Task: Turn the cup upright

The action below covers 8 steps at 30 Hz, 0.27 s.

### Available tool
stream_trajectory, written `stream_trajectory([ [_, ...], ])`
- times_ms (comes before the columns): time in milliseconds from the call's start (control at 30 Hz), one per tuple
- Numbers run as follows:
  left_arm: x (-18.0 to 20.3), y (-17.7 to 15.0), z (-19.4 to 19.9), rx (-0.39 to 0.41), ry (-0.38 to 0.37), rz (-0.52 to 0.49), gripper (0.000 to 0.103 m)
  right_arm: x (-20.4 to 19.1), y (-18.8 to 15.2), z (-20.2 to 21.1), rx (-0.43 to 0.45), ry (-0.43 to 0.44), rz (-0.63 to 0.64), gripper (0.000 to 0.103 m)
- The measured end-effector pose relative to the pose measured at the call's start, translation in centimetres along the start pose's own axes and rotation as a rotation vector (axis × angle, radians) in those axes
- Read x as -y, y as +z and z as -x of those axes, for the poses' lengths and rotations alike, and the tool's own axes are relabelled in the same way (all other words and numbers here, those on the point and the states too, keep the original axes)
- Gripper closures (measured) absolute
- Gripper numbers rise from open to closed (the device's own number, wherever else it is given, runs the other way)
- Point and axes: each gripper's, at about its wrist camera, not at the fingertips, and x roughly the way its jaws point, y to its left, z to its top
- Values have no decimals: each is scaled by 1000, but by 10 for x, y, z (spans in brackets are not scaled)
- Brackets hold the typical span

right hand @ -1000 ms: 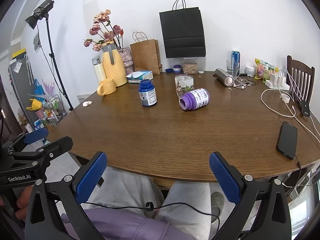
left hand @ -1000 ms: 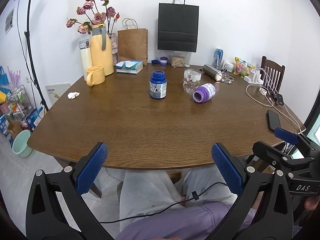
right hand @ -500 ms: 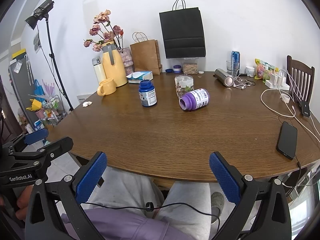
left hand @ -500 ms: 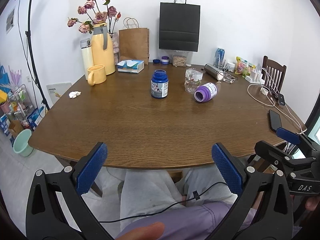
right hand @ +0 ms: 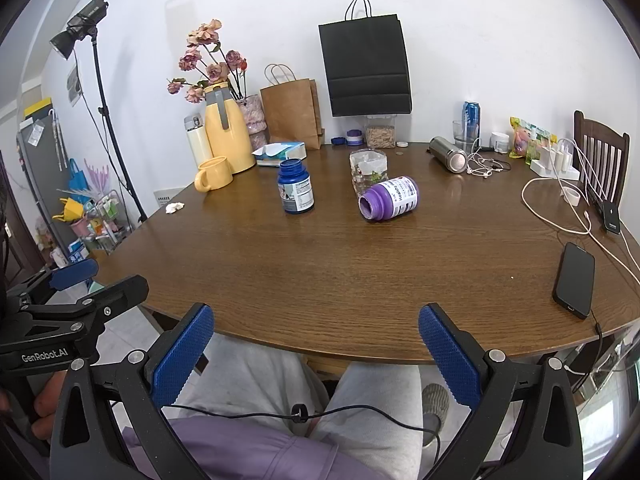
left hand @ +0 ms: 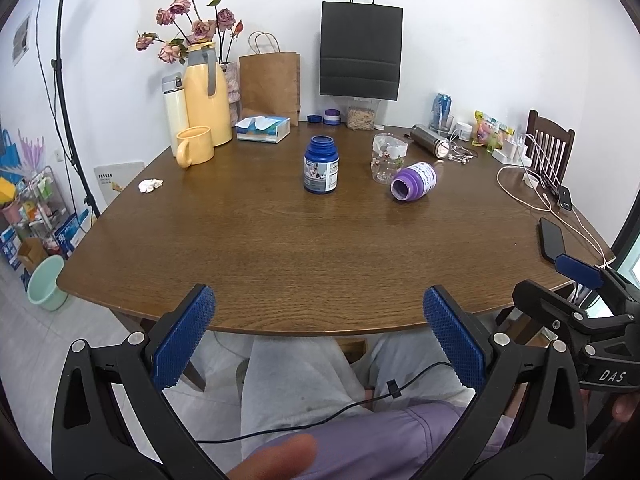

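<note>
A purple cup-like bottle point(left hand: 414, 181) lies on its side on the brown table point(left hand: 304, 260), its open mouth facing me; it also shows in the right wrist view point(right hand: 389, 199). Just behind it stands a clear patterned cup point(left hand: 388, 158), seen too in the right wrist view point(right hand: 368, 170). My left gripper point(left hand: 318, 326) is open and empty, held at the table's near edge, far from the cups. My right gripper point(right hand: 316, 338) is open and empty, also at the near edge.
A blue bottle point(left hand: 321, 164) stands left of the cups. A yellow mug point(left hand: 194, 146), yellow thermos point(left hand: 206, 100), tissue box point(left hand: 263, 128) and paper bags are at the back. A steel flask point(left hand: 430, 145), cables and a phone point(right hand: 574, 280) lie to the right.
The left wrist view has shifted slightly, so the table objects sit a little further right and lower. A fingertip has come into the bottom of that view. The right gripper has not moved.
</note>
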Motion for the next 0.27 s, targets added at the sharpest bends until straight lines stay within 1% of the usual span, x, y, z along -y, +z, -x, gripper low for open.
stream_trajectory([
  [267,-1,-2,-3,-14,1,2,0,-1,-1,0,-3,1,0,0],
])
